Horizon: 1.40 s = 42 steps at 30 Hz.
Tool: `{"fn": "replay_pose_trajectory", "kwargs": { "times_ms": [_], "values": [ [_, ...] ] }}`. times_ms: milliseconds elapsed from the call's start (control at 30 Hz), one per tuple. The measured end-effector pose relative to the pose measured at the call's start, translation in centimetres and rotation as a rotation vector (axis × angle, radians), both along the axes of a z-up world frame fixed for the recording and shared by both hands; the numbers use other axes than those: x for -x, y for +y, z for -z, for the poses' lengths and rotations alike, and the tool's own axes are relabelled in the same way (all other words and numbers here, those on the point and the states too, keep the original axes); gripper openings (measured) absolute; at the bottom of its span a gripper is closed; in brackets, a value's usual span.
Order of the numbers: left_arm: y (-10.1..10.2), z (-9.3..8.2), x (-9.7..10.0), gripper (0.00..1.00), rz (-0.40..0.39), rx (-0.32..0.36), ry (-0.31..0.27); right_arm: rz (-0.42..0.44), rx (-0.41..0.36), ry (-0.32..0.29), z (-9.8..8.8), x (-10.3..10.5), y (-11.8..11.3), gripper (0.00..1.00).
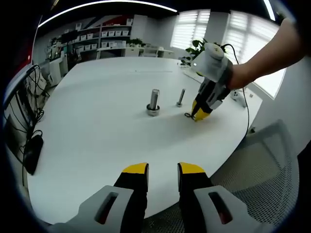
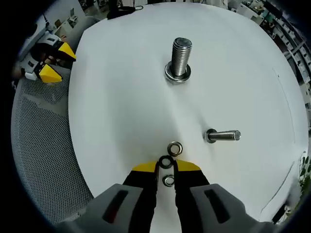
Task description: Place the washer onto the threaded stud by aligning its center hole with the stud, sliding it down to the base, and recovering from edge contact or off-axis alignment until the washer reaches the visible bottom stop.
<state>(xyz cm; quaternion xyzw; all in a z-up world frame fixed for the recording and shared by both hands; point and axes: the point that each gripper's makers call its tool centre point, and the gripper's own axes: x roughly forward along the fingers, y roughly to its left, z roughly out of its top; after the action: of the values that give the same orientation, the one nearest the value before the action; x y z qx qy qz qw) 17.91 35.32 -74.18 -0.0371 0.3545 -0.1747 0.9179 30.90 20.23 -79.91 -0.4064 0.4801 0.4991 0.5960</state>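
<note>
A thick threaded stud [image 2: 181, 53] stands upright on the white table [image 2: 121, 107], with a washer [image 2: 177, 74] around its base. A thinner bolt [image 2: 223, 136] stands to its right. My right gripper [image 2: 166, 166] is down at the table, its yellow-tipped jaws drawn close on a dark washer [image 2: 166, 163]. A second washer [image 2: 168, 181] shows in the gap behind it, and a brass-coloured one [image 2: 175, 148] lies just ahead. In the left gripper view the stud [image 1: 154, 101] is at mid-table and the right gripper [image 1: 199, 115] is tip-down beside the bolt [image 1: 181, 97]. My left gripper [image 1: 163, 171] hovers open near the table's front edge.
A mesh office chair [image 1: 262, 160] stands at the table's near right edge. A person's arm [image 1: 272, 53] holds the right gripper. Black cables and a power block [image 1: 31, 150] hang left of the table. Shelves and windows line the far wall.
</note>
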Motion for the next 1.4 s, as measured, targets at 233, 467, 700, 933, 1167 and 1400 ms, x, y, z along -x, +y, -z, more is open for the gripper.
{"fn": "replay_pose_trajectory", "kwargs": {
  "times_ms": [233, 467, 700, 933, 1167, 1400],
  "values": [
    [0.0, 0.0, -0.1, 0.22, -0.001, 0.002, -0.001, -0.003, 0.004, -0.010, 0.0, 0.0, 0.0, 0.14],
    [0.0, 0.0, 0.0, 0.22, 0.000, 0.002, 0.000, 0.023, -0.018, -0.012, 0.0, 0.0, 0.0, 0.14],
    [-0.1, 0.0, 0.0, 0.22, 0.005, 0.003, 0.000, 0.034, -0.025, -0.017, -0.8, -0.1, 0.0, 0.14],
    [-0.1, 0.0, 0.0, 0.21, 0.006, 0.006, 0.002, 0.098, -0.043, -0.003, -1.6, -0.8, -0.2, 0.14],
    [-0.2, 0.0, 0.0, 0.21, 0.008, 0.007, 0.001, 0.117, -0.071, -0.035, -3.2, -2.0, -0.1, 0.14],
    [-0.3, 0.0, 0.0, 0.21, 0.012, 0.009, 0.002, 0.137, -0.104, -0.073, -5.0, -3.9, 0.6, 0.14]
  ]
}}
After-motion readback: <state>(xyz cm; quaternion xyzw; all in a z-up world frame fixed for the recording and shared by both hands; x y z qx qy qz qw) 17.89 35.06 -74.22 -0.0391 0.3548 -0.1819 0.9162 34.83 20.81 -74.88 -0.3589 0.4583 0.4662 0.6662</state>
